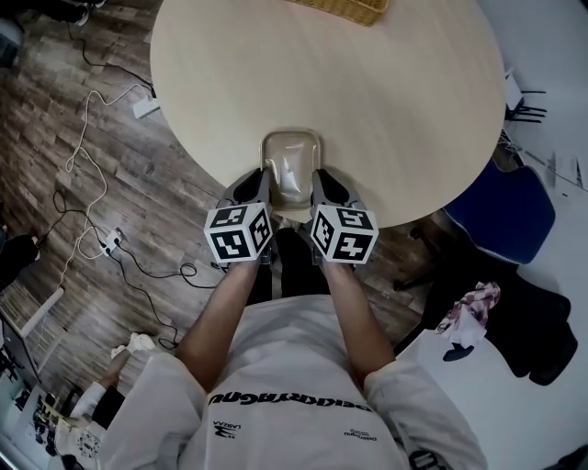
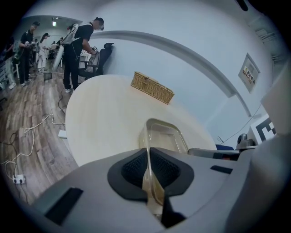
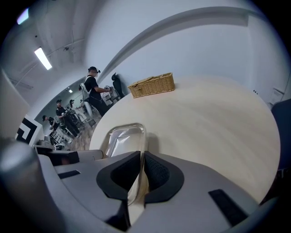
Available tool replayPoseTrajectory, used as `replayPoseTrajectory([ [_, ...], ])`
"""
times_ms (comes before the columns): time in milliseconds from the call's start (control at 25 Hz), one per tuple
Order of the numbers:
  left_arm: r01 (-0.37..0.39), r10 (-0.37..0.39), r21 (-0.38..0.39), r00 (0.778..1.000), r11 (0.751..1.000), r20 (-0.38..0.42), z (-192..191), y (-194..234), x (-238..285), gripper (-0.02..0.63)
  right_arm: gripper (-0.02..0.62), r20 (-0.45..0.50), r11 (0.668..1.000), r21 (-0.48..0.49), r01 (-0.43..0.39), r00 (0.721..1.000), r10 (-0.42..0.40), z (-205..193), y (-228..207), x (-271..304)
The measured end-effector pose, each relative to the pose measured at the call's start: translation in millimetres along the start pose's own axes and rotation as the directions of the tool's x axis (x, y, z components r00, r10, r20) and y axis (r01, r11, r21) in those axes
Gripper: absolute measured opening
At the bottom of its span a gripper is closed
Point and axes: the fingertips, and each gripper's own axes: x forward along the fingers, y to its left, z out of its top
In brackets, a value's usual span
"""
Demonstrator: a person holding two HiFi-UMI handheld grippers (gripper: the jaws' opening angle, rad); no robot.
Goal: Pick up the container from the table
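The clear container (image 1: 292, 163) is at the near edge of the round tabletop (image 1: 386, 101), its left wall pinched by the clenched left claw (image 1: 262, 186) and its right wall by the clenched right claw (image 1: 321, 186), each between dark pads (image 2: 134, 167), with a basket (image 1: 344, 9) at the far edge.

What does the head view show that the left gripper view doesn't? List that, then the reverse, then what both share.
Head view only: the person's arms and white shirt.
Left gripper view only: people standing beyond the table, a wall sign, and the left gripper's fingers pinched on the container's left wall.
Both: the table, the container at its near edge, the basket at the far side, and floor cables.
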Motion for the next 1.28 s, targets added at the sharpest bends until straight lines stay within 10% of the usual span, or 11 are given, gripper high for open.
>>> replayPoseTrajectory([
  [1280,0.071,-0.094,0.104,0.969,0.992,0.23,60,-53,-154,0.035,0.057,0.262,0.995,-0.095,-0.037,0.963,0.061,50,84,-141],
])
